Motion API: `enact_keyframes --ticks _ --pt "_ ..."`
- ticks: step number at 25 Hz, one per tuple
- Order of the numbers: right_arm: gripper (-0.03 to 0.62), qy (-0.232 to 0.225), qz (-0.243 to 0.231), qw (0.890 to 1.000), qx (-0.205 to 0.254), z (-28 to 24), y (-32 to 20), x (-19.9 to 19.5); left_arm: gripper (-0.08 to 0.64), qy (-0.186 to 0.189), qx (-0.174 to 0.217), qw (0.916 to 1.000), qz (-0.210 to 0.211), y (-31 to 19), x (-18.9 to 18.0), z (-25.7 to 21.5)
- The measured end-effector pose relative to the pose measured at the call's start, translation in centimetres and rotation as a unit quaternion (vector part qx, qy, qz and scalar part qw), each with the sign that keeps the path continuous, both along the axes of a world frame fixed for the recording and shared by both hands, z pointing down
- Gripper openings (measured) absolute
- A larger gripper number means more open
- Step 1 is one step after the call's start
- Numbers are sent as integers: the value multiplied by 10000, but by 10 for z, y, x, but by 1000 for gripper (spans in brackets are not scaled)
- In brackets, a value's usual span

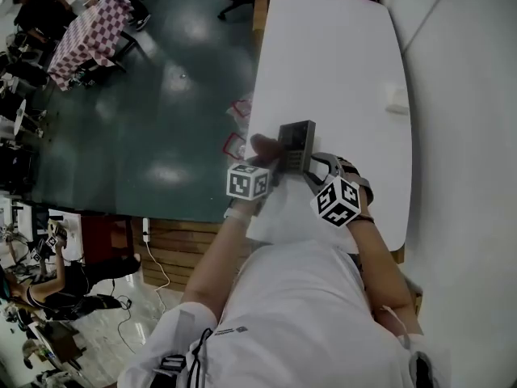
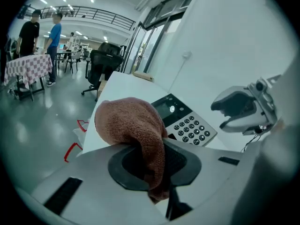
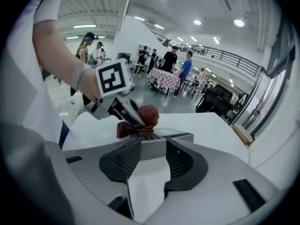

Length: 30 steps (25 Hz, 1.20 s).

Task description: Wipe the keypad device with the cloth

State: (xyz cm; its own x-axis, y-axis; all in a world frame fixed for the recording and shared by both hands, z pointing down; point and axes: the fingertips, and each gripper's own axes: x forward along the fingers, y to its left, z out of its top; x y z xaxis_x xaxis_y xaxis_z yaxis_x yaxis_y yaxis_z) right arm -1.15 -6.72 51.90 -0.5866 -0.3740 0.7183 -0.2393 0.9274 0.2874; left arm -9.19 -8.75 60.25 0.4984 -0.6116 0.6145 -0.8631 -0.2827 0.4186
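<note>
The left hand-held gripper [image 2: 156, 162] is pinching the brown cloth [image 2: 131, 123] between its jaws, and the bunched cloth is resting against the left side of the keypad [image 2: 190, 125]. The keypad is lying flat near the middle of the white tabletop [image 1: 331, 63]. The right hand-held gripper [image 3: 151, 159] is clamping the keypad's near end between its jaws.
</note>
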Motion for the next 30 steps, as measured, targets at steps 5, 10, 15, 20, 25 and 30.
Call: enact_keyframes --ticks 5,10,15,20,25,30 --pt "131 -1158 549 9918 -4 -37 -16 5 55 34 283 9996 -66 13 0 -15" --pt "87 -2114 785 9741 -157 -66 -23 1 55 66 864 9958 -287 24 -9 -65" --pt "84 -3172 961 9395 -872 -84 -15 -5 55 256 1672 9844 -482 41 -14 -124" --pt "83 -3461 750 9315 -827 -110 -3 -18 55 472 2364 9681 -680 64 -26 -173" --pt "83 -3622 502 9279 -724 -126 4 -34 55 455 2850 9532 -905 78 -45 -204" --pt "81 -3784 402 9208 -858 -132 11 -44 55 338 3064 9460 -999 86 -54 -216"
